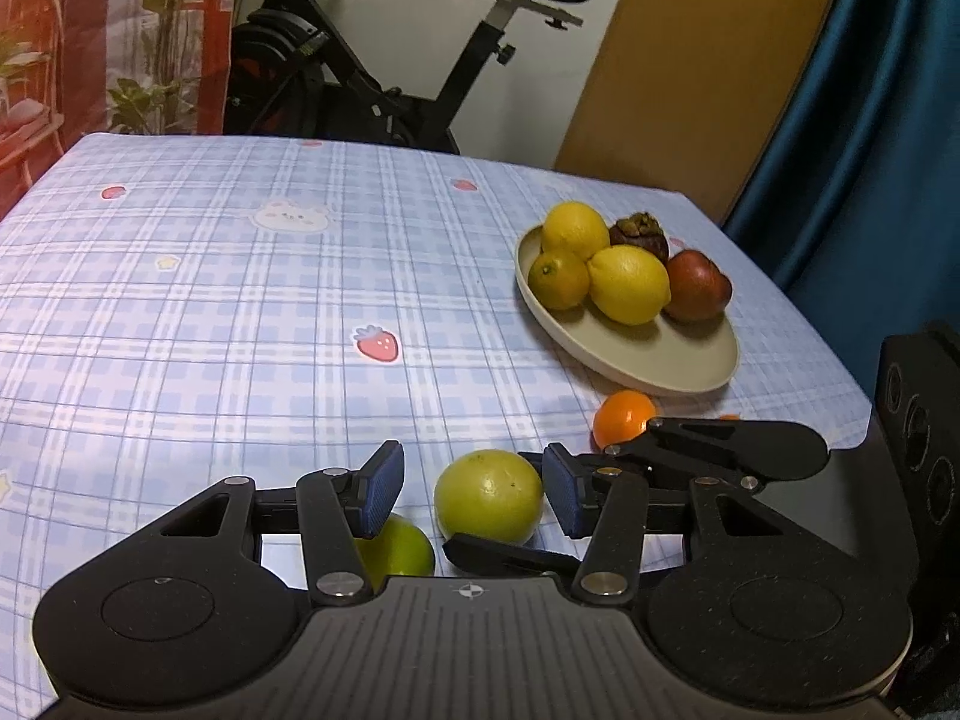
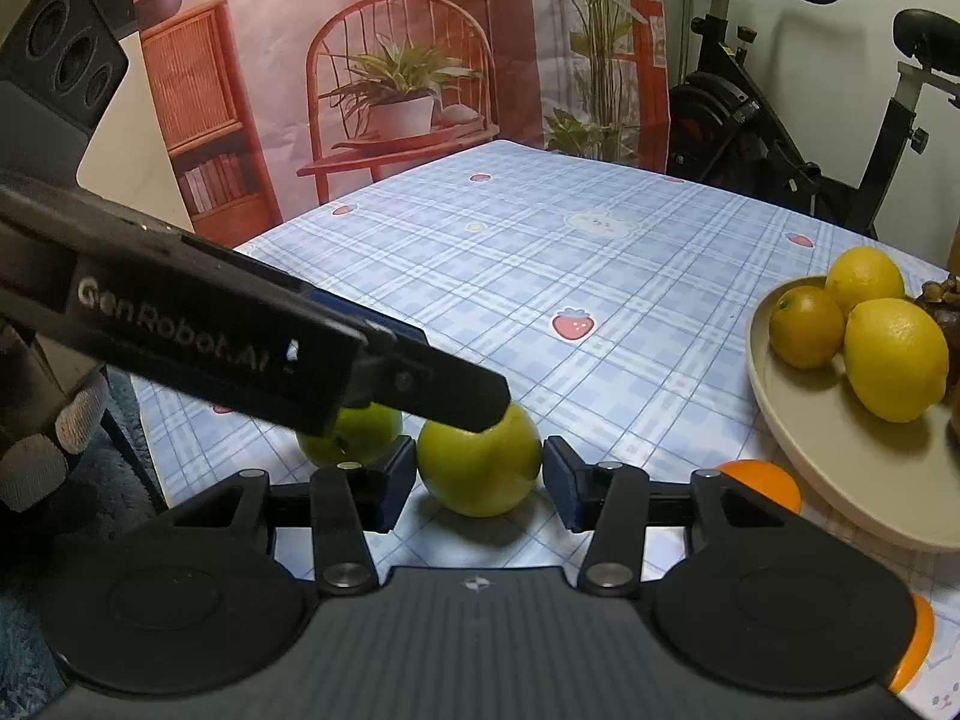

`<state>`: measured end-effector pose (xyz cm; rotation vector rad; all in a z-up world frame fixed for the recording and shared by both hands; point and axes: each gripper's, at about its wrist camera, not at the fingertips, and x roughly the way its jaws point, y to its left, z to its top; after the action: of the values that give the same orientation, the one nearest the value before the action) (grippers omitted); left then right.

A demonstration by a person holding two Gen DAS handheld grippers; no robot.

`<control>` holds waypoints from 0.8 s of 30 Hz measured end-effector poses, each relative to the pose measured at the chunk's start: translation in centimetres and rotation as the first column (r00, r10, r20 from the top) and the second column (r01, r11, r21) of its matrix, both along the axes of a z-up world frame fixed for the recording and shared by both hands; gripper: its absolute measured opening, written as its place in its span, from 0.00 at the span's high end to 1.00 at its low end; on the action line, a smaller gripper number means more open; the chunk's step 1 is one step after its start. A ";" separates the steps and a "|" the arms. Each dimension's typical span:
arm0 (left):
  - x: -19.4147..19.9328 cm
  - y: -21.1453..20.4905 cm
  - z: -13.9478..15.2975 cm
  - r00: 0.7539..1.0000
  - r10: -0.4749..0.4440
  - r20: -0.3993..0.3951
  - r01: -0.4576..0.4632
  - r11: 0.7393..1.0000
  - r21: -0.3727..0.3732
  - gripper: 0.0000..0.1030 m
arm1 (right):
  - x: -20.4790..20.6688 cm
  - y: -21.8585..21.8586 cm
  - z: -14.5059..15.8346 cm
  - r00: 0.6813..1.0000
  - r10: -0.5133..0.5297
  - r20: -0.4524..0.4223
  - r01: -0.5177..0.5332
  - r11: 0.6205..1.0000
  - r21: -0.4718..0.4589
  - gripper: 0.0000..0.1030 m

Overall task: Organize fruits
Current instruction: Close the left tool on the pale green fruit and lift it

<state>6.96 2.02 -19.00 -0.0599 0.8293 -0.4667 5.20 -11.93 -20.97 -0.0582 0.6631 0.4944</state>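
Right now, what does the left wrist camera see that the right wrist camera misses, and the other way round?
Only the left wrist view shows the red apple on the plate and the blue curtain. Only the right wrist view shows the backdrop's potted plant on a chair and the left gripper reaching in from the side. Both show the beige plate of lemons, two green fruits, the nearer one between the right gripper's fingers, and the exercise bike.

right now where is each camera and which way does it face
Left wrist: on the left claw, facing down the table toward the plate; its own fingers flank a green fruit, the right claw's finger crosses below.
Right wrist: on the right claw, facing the backdrop; its pads bracket that green fruit, the left claw's finger crosses over.
Shared: fruit, plate, exercise bike.
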 end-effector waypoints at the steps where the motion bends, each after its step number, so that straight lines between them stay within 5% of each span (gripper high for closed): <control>1: 0.0 -0.1 -0.1 1.000 -0.004 -0.008 0.004 1.000 0.001 0.49 | 0.0 0.0 -0.1 1.000 0.000 -0.003 0.000 1.000 0.002 0.52; 15: 0.3 -1.9 -1.2 0.998 -0.059 -0.028 0.061 0.996 0.059 0.49 | 0.0 -0.3 -0.6 1.000 -0.015 -0.026 0.016 0.999 0.029 0.52; 24: 0.6 -2.5 0.3 0.997 -0.080 0.009 0.080 0.996 0.031 0.54 | -0.5 -1.3 0.8 0.998 -0.064 0.016 0.063 0.997 0.054 0.53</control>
<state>7.52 -0.46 -18.69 0.0042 0.8311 -0.5290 4.73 -13.21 -20.21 0.0091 0.6316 0.4494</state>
